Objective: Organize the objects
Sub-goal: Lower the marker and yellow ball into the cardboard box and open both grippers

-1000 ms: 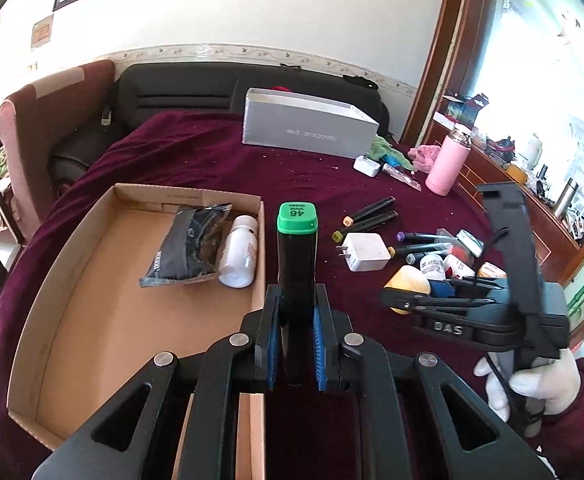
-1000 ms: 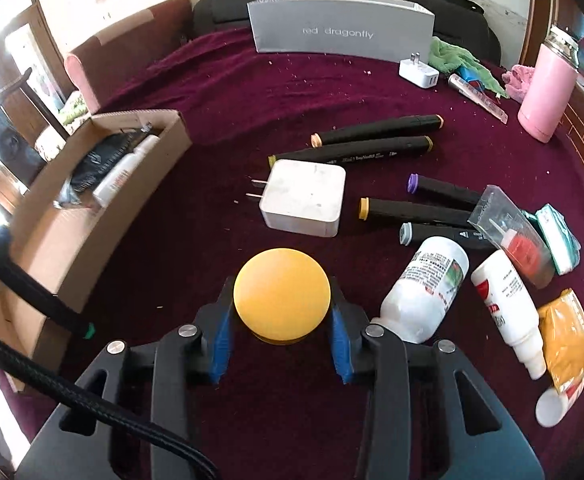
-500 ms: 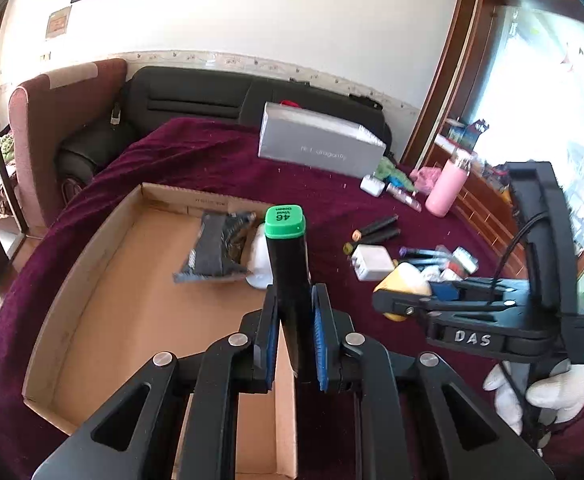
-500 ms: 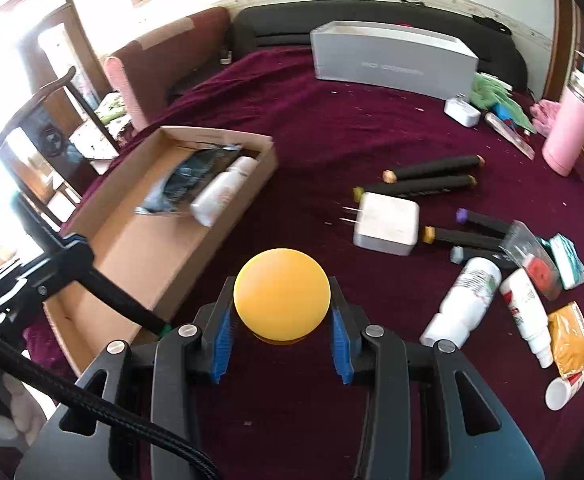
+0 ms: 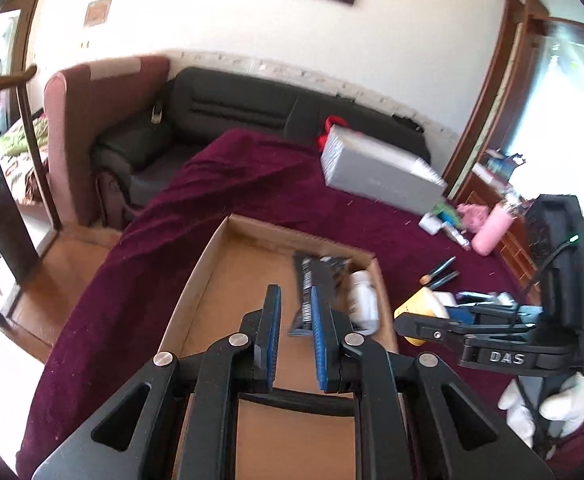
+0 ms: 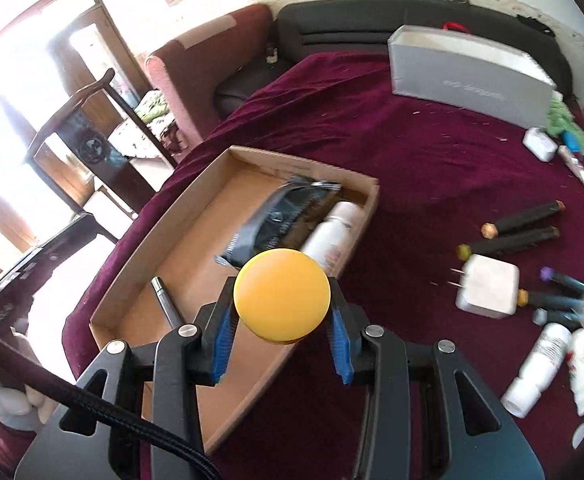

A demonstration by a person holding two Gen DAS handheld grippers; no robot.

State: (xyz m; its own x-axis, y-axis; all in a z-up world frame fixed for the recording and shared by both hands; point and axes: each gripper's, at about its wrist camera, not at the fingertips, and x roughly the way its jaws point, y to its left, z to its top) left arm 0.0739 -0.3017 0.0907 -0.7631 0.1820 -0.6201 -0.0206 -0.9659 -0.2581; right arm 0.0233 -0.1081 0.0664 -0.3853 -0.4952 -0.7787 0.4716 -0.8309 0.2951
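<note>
Right claw is clamped on the yellow ball, blue pads pinching its sides, hanging over the near right wall of the cardboard box. Left claw hangs over the box too, pads a narrow gap apart, nothing between them. Best play, by the look of it: carry the ball well inside the wall, go low, then release. It's smooth and round and will likely roll on that flat cardboard floor. A slim black pen lies in the box, with a crinkly dark pouch and a glossy white bottle at the far end. Plush maroon cloth covers the desk.
</note>
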